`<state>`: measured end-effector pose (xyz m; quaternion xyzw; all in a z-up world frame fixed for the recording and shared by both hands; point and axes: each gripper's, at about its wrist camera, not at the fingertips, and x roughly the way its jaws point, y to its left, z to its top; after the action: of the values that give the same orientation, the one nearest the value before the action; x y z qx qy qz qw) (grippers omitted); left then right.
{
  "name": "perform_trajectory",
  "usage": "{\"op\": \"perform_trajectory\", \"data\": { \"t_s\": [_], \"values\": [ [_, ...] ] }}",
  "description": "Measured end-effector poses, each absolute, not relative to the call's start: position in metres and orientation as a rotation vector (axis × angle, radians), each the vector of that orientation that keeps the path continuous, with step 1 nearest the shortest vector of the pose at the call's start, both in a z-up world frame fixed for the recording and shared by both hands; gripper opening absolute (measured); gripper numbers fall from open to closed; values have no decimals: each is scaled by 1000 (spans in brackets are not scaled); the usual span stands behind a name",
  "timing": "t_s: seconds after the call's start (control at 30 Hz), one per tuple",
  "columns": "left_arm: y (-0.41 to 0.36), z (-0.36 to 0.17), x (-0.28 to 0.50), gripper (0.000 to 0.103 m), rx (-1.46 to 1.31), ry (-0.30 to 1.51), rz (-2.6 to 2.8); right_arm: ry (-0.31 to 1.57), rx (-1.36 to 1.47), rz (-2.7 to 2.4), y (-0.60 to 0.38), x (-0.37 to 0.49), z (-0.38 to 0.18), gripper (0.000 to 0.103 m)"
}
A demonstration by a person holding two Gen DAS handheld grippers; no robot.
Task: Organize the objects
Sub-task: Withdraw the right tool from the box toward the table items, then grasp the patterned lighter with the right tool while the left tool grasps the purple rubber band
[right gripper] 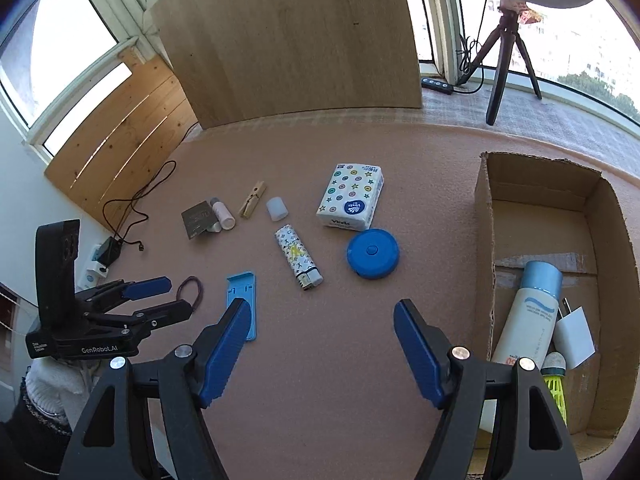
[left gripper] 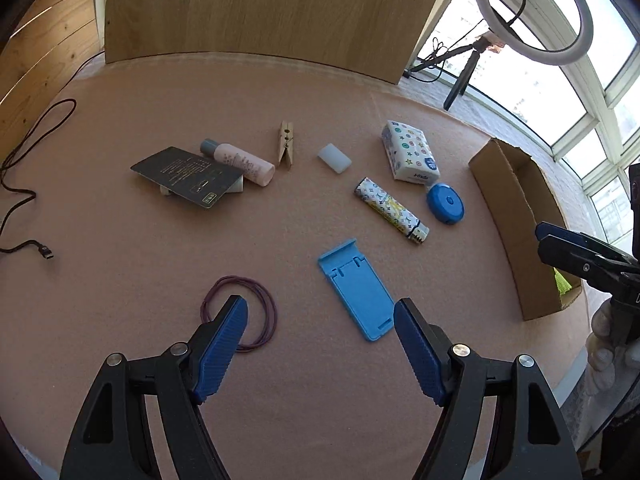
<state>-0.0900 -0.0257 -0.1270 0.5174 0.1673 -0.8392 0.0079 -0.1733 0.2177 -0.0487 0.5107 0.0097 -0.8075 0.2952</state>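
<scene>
Objects on the pink felt-covered bench: flat blue plastic phone stand, patterned cylindrical lighter, round blue tape measure, looped rubber band; cardboard box at right; left claw and right claw released, ribbed pads empty

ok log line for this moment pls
left hand-held gripper: open, empty | right hand-held gripper: open, empty | cardboard box: partly filled | phone stand: on table
</scene>
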Motion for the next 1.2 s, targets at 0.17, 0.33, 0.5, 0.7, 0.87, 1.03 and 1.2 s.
{"op": "perform_trajectory", "data": {
  "t_s": [0.17,0.33,0.5,0.7,0.87,1.03,1.2],
  "values": [
    [-48,-139,-79,75,1631,542,-2579,119,1382,-2122,184,-165,-64,70],
    [-58,-151,-79,65,1660,542,-2554,175,1400,-2119,162,-172,-77,70],
    [-64,-159,-81,56,1679,525,-2546,257,1398,-2116,140,-186,-85,70],
    [-68,-166,-84,46,1699,502,-2535,353,1415,-2094,120,-202,-98,64],
    [-66,-168,-88,32,1705,422,-2530,406,1436,-2085,111,-216,-109,62],
    [-62,-170,-97,12,1686,329,-2534,430,1453,-2070,106,-225,-117,54],
    [-62,-170,-96,4,1672,328,-2551,464,1465,-2052,98,-228,-123,50]
  ]
}}
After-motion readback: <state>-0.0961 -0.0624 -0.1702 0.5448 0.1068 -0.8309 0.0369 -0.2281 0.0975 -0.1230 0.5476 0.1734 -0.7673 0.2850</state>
